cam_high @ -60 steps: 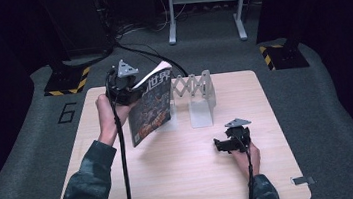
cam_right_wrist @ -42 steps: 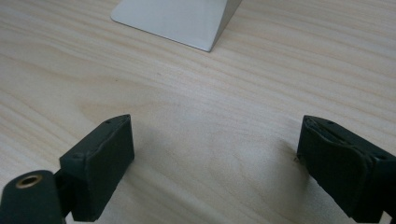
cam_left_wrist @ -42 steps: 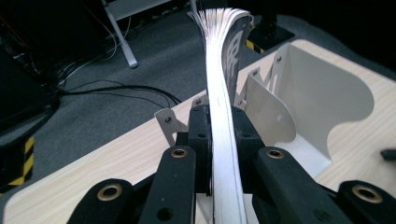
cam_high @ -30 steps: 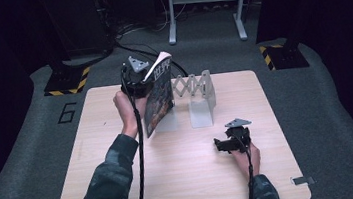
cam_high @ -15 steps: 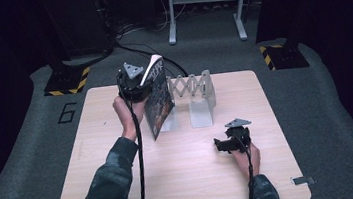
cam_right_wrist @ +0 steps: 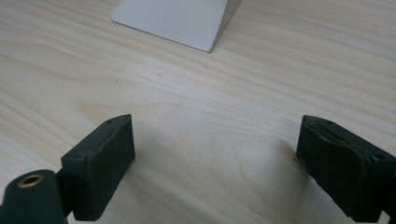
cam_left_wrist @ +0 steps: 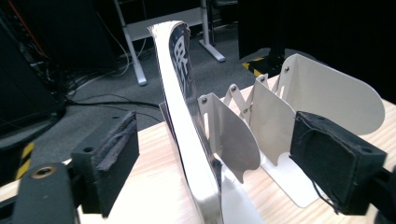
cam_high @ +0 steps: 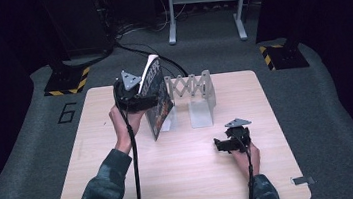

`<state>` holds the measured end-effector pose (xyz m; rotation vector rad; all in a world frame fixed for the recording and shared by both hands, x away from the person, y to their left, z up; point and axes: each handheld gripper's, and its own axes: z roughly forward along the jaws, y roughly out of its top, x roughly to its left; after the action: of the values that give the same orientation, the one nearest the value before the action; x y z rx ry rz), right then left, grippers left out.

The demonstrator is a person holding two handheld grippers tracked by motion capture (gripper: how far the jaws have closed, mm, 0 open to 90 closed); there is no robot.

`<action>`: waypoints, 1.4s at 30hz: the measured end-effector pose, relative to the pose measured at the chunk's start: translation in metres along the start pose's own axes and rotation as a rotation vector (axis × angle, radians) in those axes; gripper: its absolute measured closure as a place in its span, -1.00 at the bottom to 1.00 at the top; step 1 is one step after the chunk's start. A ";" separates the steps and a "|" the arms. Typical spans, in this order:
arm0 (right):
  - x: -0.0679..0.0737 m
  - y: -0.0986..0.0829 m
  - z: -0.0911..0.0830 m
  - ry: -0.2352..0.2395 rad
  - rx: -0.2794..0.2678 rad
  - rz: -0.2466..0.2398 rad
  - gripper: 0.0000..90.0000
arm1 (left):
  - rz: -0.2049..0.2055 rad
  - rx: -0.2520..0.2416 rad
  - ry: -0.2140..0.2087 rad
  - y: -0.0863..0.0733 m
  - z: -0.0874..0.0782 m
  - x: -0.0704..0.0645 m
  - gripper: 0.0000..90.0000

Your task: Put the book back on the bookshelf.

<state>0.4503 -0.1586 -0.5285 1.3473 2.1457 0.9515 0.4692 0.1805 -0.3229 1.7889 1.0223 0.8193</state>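
Table (cam_high: 125, 196): bare wood. Folding rack (cam_high: 199, 94): far centre. Magazine (cam_high: 157, 99): upright against the rack's left plate, long axis vertical. My left gripper (cam_left_wrist: 210, 154): jaws wide, straddling it untouched; nearer hand. Right gripper (cam_high: 230, 141): wide, empty, low.

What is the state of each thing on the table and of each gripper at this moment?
Magazine: upright, tilted slightly, standing against the rack's first divider.
Expanding rack: upright on the table, stretched open.
Left gripper: open, jaws standing apart on either side of the magazine, not pressing it.
Right gripper: open, holding nothing, low over the bare table.
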 end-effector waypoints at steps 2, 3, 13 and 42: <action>0.000 0.000 0.000 0.005 0.001 -0.003 -0.75 | -0.002 0.001 -0.007 -0.003 -0.002 0.000 -0.67; 0.000 0.000 0.000 0.003 0.001 -0.003 -0.75 | 0.004 0.007 -0.011 -0.004 -0.004 0.000 -0.68; 0.000 0.000 0.000 0.006 0.002 0.002 -0.74 | -0.010 0.029 -0.023 -0.030 -0.005 0.005 -0.79; 0.000 0.000 0.000 0.007 0.000 0.005 -0.73 | -0.098 0.239 -0.099 -0.132 0.049 0.000 -0.22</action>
<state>0.4501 -0.1587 -0.5282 1.3514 2.1489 0.9593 0.4710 0.1974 -0.4629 1.9411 1.1711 0.5614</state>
